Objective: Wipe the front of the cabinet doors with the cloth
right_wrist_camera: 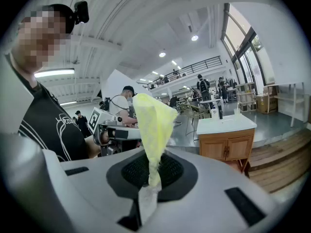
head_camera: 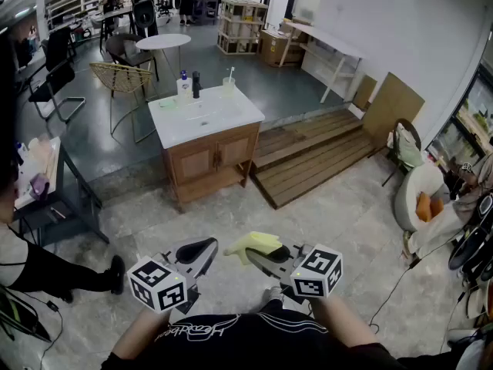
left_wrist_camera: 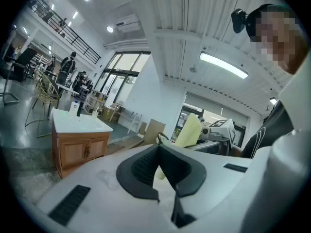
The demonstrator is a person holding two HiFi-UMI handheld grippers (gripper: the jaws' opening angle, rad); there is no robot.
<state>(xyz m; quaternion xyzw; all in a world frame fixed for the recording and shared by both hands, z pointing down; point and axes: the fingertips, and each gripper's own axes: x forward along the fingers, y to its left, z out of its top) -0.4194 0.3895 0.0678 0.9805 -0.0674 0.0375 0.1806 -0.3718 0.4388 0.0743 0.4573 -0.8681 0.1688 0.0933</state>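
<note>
Head view only: shows the white top of the cabinet (head_camera: 202, 133) from above, with a basin sunk in it. Along the back edge, 1 pump bottle (head_camera: 183, 85), 1 dark bottle (head_camera: 196, 83) and 1 clear cup (head_camera: 229, 85). Inside the cup, a thin pale stick standing upright, too small to identify. Basin contents not readable at this size.

Same view only: wooden platform (head_camera: 316, 156) just right of the cabinet, and a round white chair (head_camera: 420, 199) with an orange cushion at far right.

Gripper views only: show the 2 cabinet doors (right_wrist_camera: 226, 148) face-on, wood-coloured and shut, with handles side by side at the centre seam.

Right gripper (right_wrist_camera: 151, 171): jaws closed tight on the lower end of the yellow cloth (right_wrist_camera: 151, 123). Rest of the cloth rising above the jaws in a loose upright fold.

Left gripper (left_wrist_camera: 158, 168): jaws a narrow gap apart, nothing gripped. Beyond them, in the left gripper view alone, the cloth's pale back and the right gripper's marker cube (left_wrist_camera: 221, 126).

Position: both grippers low and side by side in front of the person, well apart from the cabinet, with stone floor (head_camera: 231, 214) between. Cloth clear of the doors, not touching them.
</note>
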